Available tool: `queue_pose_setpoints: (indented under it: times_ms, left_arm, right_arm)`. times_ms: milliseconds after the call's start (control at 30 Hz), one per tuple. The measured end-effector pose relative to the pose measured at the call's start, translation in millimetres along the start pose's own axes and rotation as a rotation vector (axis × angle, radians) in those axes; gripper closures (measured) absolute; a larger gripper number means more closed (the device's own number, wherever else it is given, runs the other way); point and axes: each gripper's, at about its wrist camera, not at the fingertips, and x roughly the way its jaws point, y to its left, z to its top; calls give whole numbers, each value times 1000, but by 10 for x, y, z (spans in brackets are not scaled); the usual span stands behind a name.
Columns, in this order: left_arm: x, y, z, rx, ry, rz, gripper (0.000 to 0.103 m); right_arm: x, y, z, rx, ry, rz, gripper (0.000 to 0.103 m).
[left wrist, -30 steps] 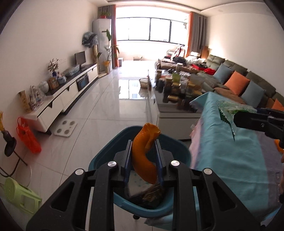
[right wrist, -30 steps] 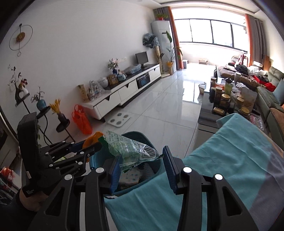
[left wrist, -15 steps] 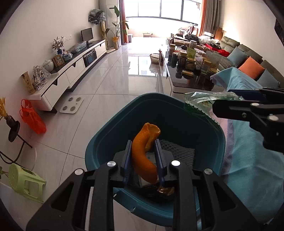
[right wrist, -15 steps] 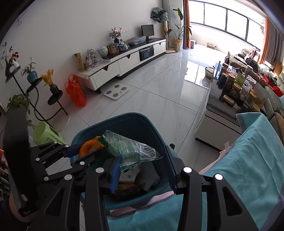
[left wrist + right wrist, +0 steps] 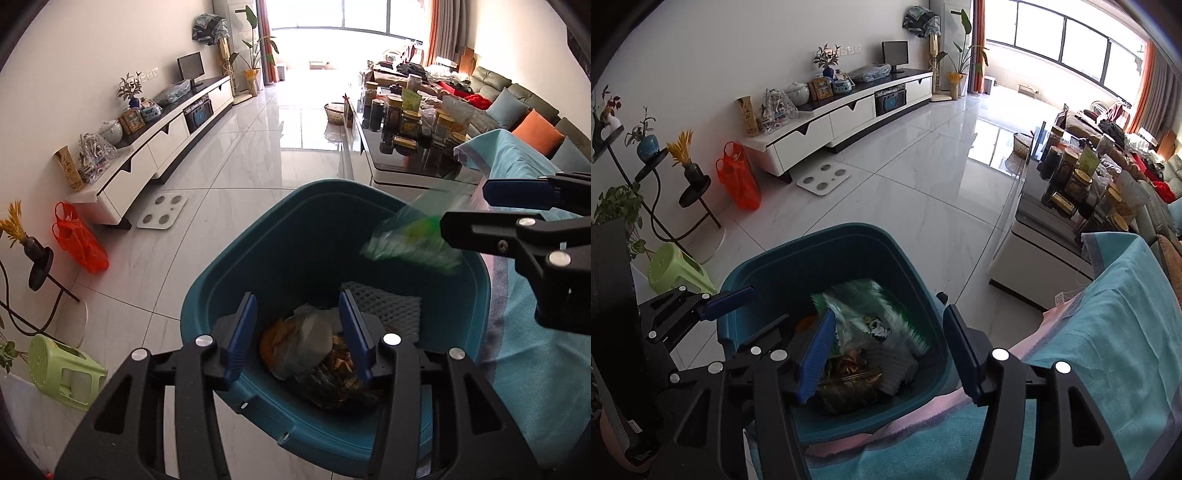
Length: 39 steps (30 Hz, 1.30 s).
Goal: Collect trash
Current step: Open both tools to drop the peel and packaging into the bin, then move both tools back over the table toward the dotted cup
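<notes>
A teal trash bin [image 5: 332, 184] stands on the floor under both grippers. My left gripper [image 5: 299, 336] hangs over it, its jaws opening with nothing pressed between the blue pads. An orange peel [image 5: 269, 343] lies below on the dark wrappers in the bin. My right gripper [image 5: 890, 354] is also over the bin [image 5: 827, 232], jaws opening. A green-and-clear plastic wrapper [image 5: 871, 314], blurred, is dropping free of its pads into the bin. That wrapper [image 5: 410, 240] shows blurred beside the right gripper [image 5: 463, 208] in the left wrist view. The left gripper [image 5: 753, 314] appears at left in the right wrist view.
A turquoise cloth [image 5: 1108, 332] covers the surface right of the bin. A low table with several jars [image 5: 406, 122] stands beyond it. A green stool [image 5: 62, 369], a red bag [image 5: 77, 240], a plant stand [image 5: 690, 192] and a white scale [image 5: 162, 216] are on the floor at left.
Both grippers came down over the bin and opened. The orange peel left the left gripper and lies in the bin. The wrapper slipped from the right gripper and is falling.
</notes>
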Motion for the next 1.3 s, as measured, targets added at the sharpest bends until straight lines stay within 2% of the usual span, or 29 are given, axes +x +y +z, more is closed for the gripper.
queue_pose_setpoints:
  times_ms: [167,333,533,567,633,700,800,1100,1300]
  left_arm:
    - [-37,16,-4,-1,-6,17,47]
    - [-113,-2,15,4,-18,22,44]
    - [-278,-66,49,10,-55,12,31]
    - [-322,-75,51,9,-66,11,24]
    - [-416,-69,51,-1,-84,4,19]
    - [-520,-57,52,-10,-103,3,11]
    - [-688,-33,48,-26,-129,-8,6]
    - [-1281,69,11,-107,-217,-67,5]
    - [-1662,-201,-63,-103,-292,-156,5]
  right_arm:
    - [-77,-40,0,17,-21,26,40]
    - [-217,-99,-22,31,-58,29,39]
    - [-404,-216,-119,64,-105,30,31]
    - [-434,-235,-137,71,-113,32,30]
    - [-509,-273,-189,84,-136,33,21]
    - [-585,-301,-235,94,-156,33,20]
    - [-701,-339,-295,112,-189,33,9]
    - [-1155,-422,-603,141,-286,30,7]
    - [-1589,-596,-979,200,-367,-21,7]
